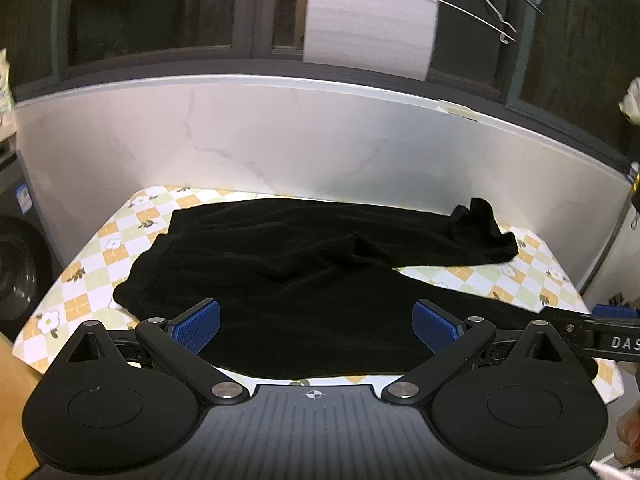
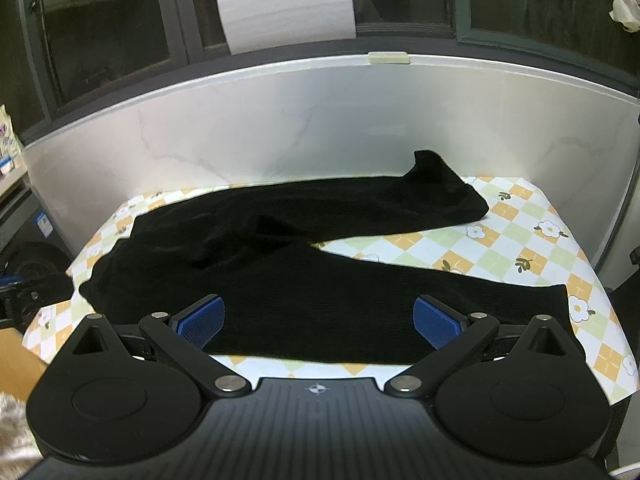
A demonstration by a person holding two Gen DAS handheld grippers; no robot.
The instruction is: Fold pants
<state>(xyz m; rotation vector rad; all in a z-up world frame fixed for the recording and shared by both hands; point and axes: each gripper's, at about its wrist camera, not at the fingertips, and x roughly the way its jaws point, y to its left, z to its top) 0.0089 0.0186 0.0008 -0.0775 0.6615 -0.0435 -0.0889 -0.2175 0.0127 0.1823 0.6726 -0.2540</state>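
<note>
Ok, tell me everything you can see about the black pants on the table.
The black pants look like soft, matte knit fabric. They lie unfolded on the floral checkered tablecloth, waist toward the left, legs splayed apart to the right in a V. The far leg's hem is bunched up near the wall; the near leg lies flatter. Fabric is rumpled at the crotch. Both grippers' jaws are open and hold none of it.

Black pants lie spread on a checked, flower-print tabletop, waist to the left and the two legs splayed rightward, the far leg's hem bunched up near a pale marbled wall. The right gripper hovers over the near leg, its blue-padded jaws wide apart and holding nothing. Dark windows run above the wall.
</note>
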